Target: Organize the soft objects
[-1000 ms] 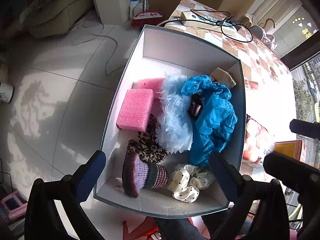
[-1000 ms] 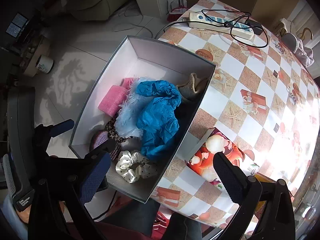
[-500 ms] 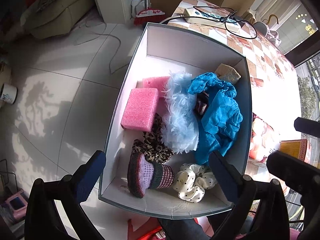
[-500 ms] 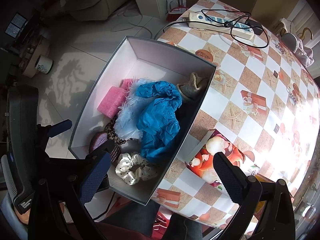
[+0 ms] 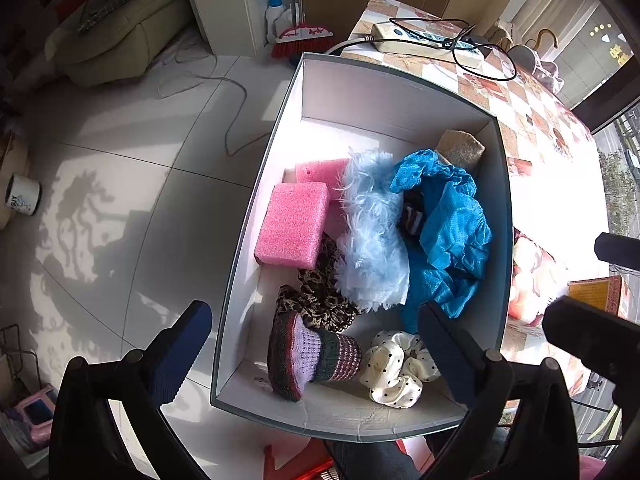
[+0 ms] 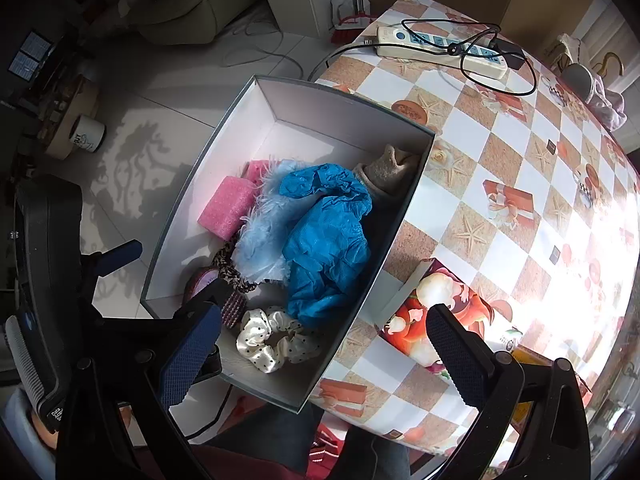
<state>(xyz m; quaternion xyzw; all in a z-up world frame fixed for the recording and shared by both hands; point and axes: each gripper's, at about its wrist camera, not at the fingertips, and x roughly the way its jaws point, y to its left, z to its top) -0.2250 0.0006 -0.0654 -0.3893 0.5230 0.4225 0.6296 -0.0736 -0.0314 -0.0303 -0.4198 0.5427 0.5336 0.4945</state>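
A grey-rimmed rectangular cardboard box with white inner walls (image 5: 394,98) sits at the edge of the desk covered in a glossy checked oilcloth (image 6: 532,184), partly overhanging the tiled floor. Inside lie the soft things: two pink foam blocks (image 5: 291,229) with a pebbled surface, one behind the other; one fluffy pale-blue fur piece (image 5: 372,236); one crinkled bright-blue non-woven cloth (image 5: 452,236); one leopard-print fabric scrunchie (image 5: 316,300); one small knitted boot in lilac, grey and dark red yarn (image 5: 310,354); one shiny cream satin scrunchie with black dots (image 5: 398,366); and one beige knitted piece (image 5: 460,150) tucked in the far corner.

The left gripper (image 5: 316,354) hovers above the near end of the box, its fingers spread wide and empty. The right gripper (image 6: 324,354) hangs over the box's near corner, fingers likewise wide apart, holding nothing. A glossy fruit-printed carton (image 6: 436,312) lies on the desk just beside the box, and one white power strip with a black cable (image 6: 440,52) lies at the far end.
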